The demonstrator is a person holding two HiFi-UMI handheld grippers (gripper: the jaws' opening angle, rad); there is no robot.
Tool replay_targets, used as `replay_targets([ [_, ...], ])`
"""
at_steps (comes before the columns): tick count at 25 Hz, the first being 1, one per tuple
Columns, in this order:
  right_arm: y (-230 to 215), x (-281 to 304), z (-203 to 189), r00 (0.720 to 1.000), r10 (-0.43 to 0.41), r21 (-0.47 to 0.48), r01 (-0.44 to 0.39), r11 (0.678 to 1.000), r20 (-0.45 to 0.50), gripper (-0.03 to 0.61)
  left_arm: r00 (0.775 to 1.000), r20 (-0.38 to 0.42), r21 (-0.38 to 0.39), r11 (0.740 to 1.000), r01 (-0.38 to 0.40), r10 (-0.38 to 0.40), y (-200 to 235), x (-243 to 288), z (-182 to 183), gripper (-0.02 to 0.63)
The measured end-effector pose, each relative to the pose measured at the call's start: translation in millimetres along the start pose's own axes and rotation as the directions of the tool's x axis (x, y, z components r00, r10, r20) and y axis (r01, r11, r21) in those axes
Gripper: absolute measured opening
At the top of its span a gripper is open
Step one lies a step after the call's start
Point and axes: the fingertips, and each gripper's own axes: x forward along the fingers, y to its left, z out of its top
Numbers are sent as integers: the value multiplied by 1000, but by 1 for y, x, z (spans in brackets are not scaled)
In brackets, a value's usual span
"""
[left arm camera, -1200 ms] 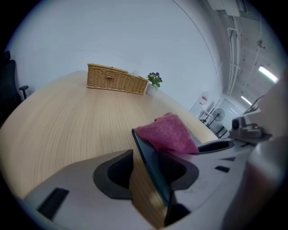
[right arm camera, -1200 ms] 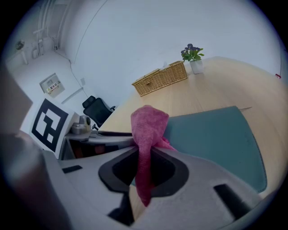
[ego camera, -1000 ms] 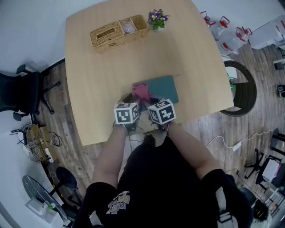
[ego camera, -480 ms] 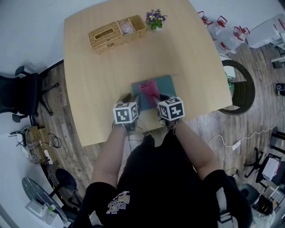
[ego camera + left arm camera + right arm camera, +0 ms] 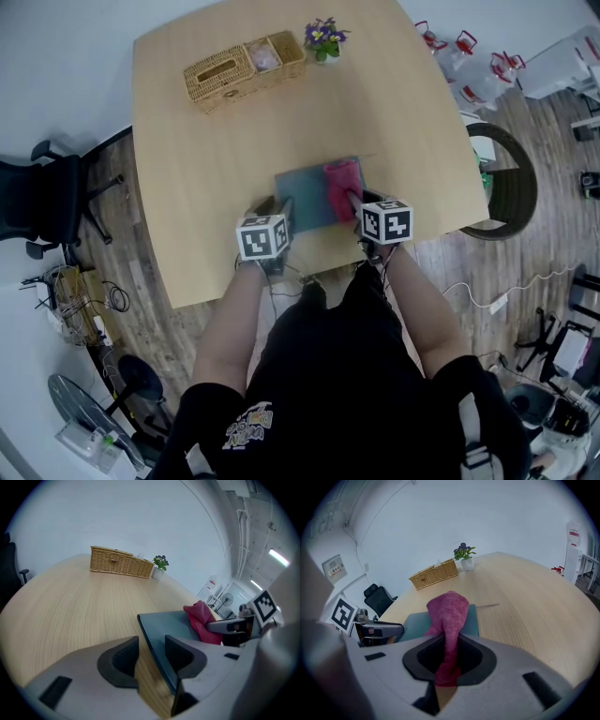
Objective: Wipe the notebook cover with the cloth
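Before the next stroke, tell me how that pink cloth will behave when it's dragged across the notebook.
The pink fuzzy cloth looks floppy: it slumps in a soft fold ahead of the right tongs, so it will probably trail and bunch rather than push stiffly. Its nap will likely grip a little, not slide freely, on the smooth teal notebook cover.

Black short-sleeved top (image 5: 328,375), grey left tool (image 5: 150,656), grey right tool (image 5: 449,654)

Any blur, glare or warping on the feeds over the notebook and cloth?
Head view: sharp, evenly lit, no glare on the notebook or cloth; table edges bow. Left gripper view: fisheye, dark corners, near notebook edge soft. Right gripper view: same warp, cloth at the jaws soft.
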Motion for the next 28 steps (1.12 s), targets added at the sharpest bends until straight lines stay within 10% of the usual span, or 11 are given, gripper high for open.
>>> replay_targets([
  [21,-70,-40,20,967,-229,39,226,973,114,67,1000,-3,-5,1000,3,-3,-1,-1,0,169],
  [28,-8,-37,27,981,2,157,-33,987,196,67,1000,-1,-6,1000,3,-3,-1,-2,0,167],
])
